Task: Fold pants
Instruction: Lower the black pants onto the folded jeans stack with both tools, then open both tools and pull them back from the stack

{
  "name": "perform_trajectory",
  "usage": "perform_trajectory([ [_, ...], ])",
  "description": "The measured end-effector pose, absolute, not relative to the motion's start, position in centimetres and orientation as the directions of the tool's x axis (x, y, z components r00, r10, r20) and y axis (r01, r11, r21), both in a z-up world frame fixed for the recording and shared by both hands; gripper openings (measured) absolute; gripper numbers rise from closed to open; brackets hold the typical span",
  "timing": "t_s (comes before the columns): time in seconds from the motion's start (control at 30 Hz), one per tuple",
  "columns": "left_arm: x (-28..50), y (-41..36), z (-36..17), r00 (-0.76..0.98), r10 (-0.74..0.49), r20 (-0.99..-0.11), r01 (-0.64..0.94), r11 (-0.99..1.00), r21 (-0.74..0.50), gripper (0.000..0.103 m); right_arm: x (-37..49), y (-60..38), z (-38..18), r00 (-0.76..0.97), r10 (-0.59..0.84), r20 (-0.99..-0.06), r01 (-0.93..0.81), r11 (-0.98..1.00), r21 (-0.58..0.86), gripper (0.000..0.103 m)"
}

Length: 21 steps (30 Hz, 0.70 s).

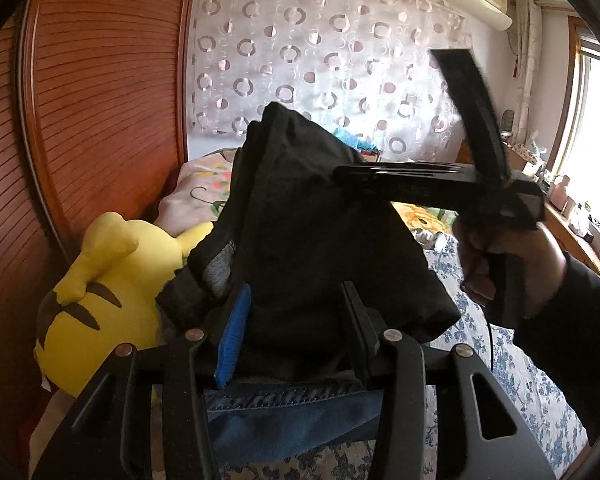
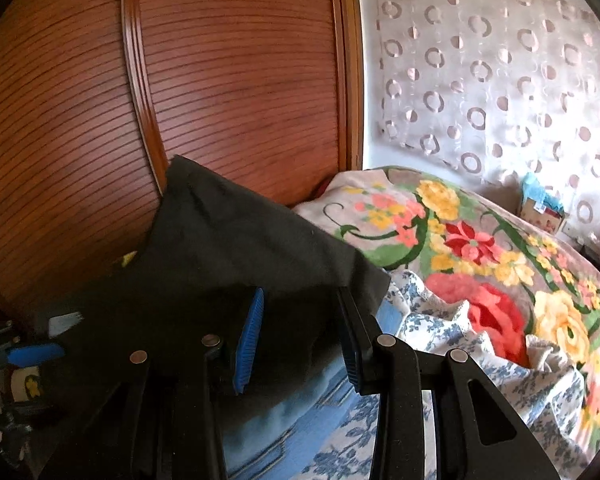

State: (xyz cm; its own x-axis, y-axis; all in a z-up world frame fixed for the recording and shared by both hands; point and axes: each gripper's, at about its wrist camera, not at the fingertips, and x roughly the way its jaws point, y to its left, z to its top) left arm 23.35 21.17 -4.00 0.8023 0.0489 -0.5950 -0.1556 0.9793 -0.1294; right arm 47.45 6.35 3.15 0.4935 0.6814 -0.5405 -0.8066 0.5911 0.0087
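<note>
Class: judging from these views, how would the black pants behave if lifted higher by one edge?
The black pants would probably droop, since the cloth already sags in creases. They look fairly light. They may slide off the jeans beneath rather than drag them.

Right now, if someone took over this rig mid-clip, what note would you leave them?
Left claw: fingers apart around bunched black pants; real grip unclear.
Right claw: open, the pants between its fingers.
Pants are lifted over the bed, above a blue denim garment; yellow plush toy sits alongside.
Done: pants picked up, roughly bunched.
Left: lay flat, fold neatly.
</note>
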Motion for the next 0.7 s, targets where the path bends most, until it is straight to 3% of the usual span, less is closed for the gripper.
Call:
perform_trajectory([
  [0.33,21.2,20.8,-3.0,0.808,0.103,-0.58,-0.185,0.979,-0.083,0.05,41.2,3.3,3.7,0.49,0.709,-0.507,-0.823,0.568,-0.002,0.038],
  [0.43,20.3,20.8,-2.7,0.814,0.095,-0.573,-0.179,0.98,-0.091,0.078,40.0,2.5,3.9,0.495,0.704,-0.509,-0.817,0.576,0.002,0.038],
  [0.63,18.4,20.3,-1.8,0.826,0.118,-0.551,-0.178,0.982,-0.057,0.094,38.0,0.9,4.4,0.511,0.707,-0.489,-0.807,0.59,0.009,0.039],
  [0.7,17.7,20.0,-1.4,0.83,0.132,-0.542,-0.184,0.982,-0.043,0.097,37.2,0.4,4.6,0.513,0.711,-0.481,-0.807,0.591,0.013,0.048],
])
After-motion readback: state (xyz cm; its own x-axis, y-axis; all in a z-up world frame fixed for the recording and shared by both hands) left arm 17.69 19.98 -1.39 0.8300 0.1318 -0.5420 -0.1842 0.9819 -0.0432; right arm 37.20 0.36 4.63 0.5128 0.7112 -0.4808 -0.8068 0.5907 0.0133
